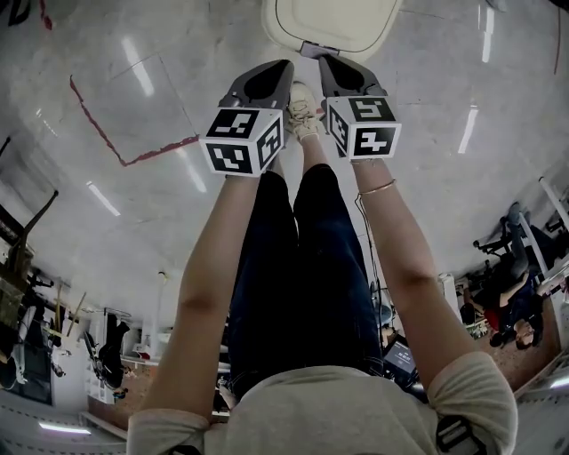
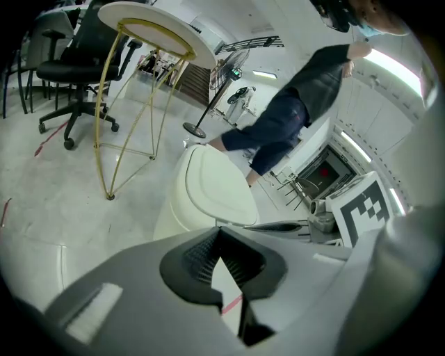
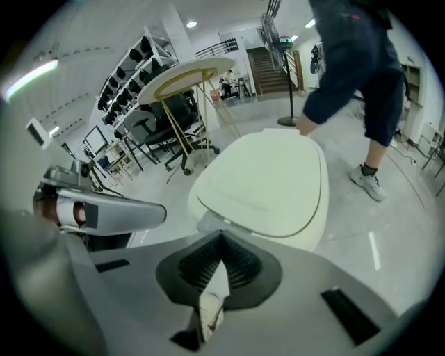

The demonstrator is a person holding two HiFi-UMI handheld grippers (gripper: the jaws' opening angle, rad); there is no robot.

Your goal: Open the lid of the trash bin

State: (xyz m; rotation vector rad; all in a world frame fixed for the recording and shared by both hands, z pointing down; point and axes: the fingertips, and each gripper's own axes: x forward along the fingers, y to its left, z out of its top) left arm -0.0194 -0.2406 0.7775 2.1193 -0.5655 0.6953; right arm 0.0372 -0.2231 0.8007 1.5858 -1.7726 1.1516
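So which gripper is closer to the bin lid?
Right. The right gripper nearly reaches the lid, at its near edge; the left gripper sits beside it, slightly farther off.

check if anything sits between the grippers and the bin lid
Nothing visible does. The closed lid lies just ahead of the left gripper and the right gripper. Both are shut and empty, and their tips point straight at it.
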